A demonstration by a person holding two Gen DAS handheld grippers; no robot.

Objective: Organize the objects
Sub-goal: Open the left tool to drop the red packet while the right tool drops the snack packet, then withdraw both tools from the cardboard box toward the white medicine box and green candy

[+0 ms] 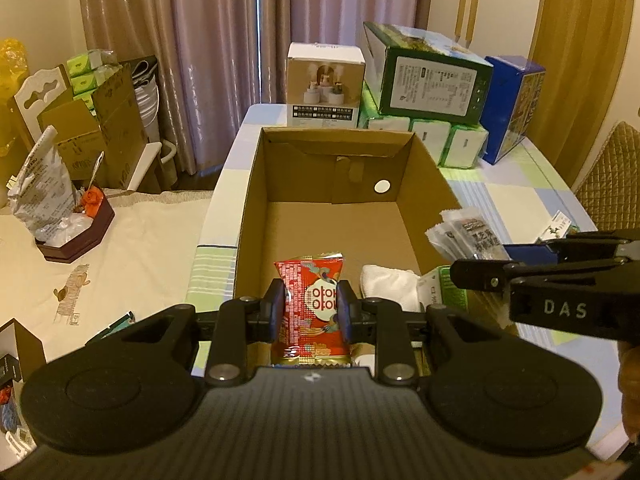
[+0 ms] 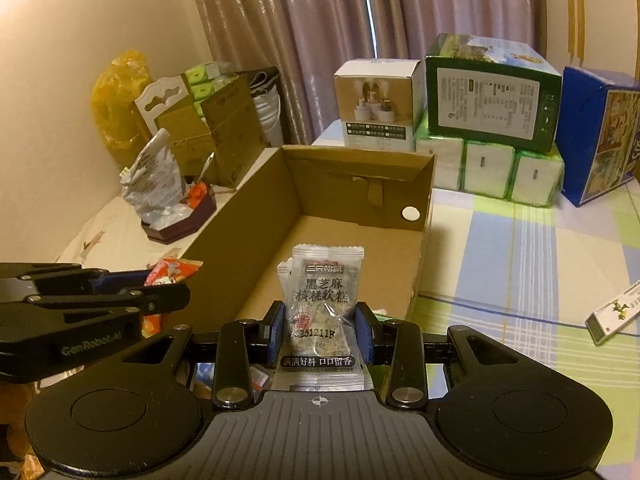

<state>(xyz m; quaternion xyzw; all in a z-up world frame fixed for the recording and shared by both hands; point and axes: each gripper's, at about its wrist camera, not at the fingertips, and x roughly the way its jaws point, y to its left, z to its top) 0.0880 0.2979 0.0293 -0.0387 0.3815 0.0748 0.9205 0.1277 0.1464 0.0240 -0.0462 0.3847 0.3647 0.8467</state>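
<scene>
L gripper pinching red packet, over box

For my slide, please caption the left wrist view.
Left gripper holds a red snack packet above an open cardboard box.

The red packet's lower edge is hidden; small carton cut off at right.
</scene>
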